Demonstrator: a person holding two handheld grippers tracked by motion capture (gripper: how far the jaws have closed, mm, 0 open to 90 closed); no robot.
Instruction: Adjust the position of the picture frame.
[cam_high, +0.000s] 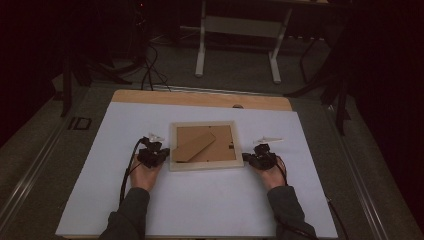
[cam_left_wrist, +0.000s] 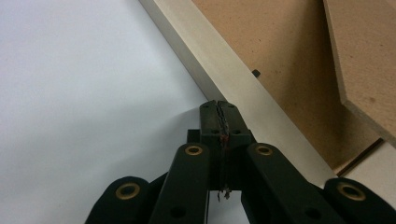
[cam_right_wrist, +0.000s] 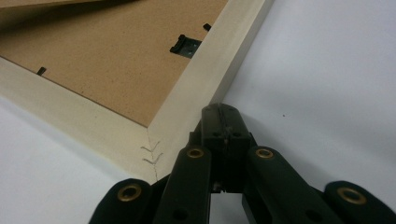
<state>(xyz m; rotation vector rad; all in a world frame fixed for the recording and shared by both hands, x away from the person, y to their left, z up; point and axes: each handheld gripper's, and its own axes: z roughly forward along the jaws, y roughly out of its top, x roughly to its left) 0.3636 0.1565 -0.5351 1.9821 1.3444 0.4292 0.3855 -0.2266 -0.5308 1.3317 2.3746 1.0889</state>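
The fingers (cam_left_wrist: 219, 122) of the left gripper (cam_high: 153, 154) are pressed together with nothing between them, their tips at the outer edge of the picture frame (cam_high: 206, 165), on its left rail near the lower corner. The frame lies face down in the middle of the white table (cam_high: 200, 205), its brown backing board (cam_high: 225, 142) up and the hinged stand (cam_high: 194, 145) lying across it. From the left gripper view the closed tips sit right against the pale wooden rail (cam_left_wrist: 233, 79); whether they press on it or only rest beside it is hard to tell. On the other side, the right gripper (cam_high: 260, 159) also has its fingers (cam_right_wrist: 223, 126) shut and empty, just beside the frame's right rail close to the lower right corner, where the stapled mitre joint (cam_right_wrist: 152, 154) shows. The work in hand looks like squaring or nudging the frame between two closed tips. To do that well, both tips should stay low on the table and push evenly, so the frame slides flat without twisting. Opening either pair before lifting would need room under the rail.
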